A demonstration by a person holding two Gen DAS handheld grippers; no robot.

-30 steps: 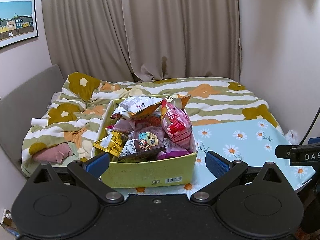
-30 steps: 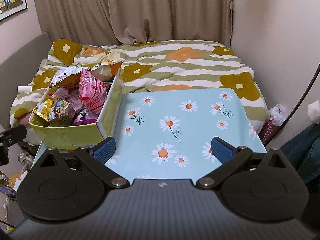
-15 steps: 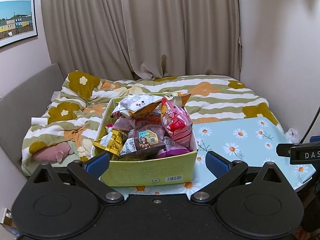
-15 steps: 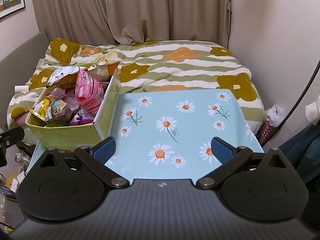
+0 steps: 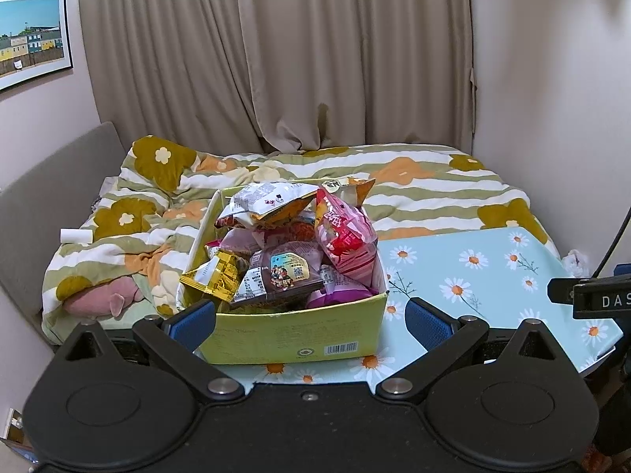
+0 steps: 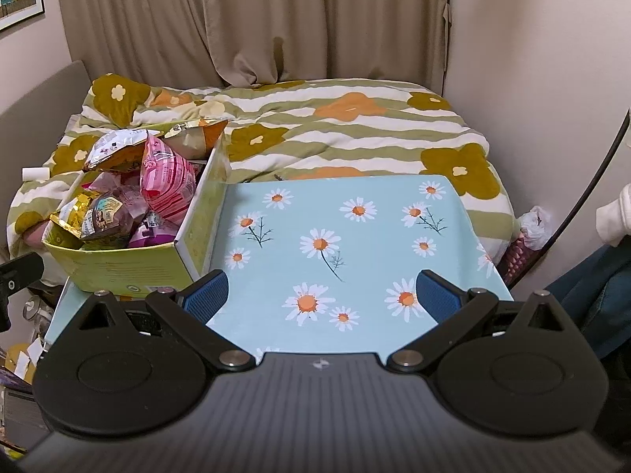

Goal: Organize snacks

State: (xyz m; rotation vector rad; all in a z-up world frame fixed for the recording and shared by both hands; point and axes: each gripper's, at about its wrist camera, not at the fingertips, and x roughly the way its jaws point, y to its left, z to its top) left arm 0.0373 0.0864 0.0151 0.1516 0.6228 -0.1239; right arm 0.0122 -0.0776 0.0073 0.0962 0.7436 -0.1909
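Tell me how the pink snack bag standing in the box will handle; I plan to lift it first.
The pink snack bag looks puffed with air, so probably light and squashy. Its glossy film may slip between the jaws, so a crimped edge seems safer. It leans upright against other packets in the yellow-green box, so pulling it may shift them.

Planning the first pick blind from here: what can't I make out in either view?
- Lower snacks: buried under the top packets in the yellow-green box, both views.
- Table near edge: hidden by each hand-held gripper's body.
- Packet print: too small to read.
- Floor clutter, right wrist view: cut off at the left edge.
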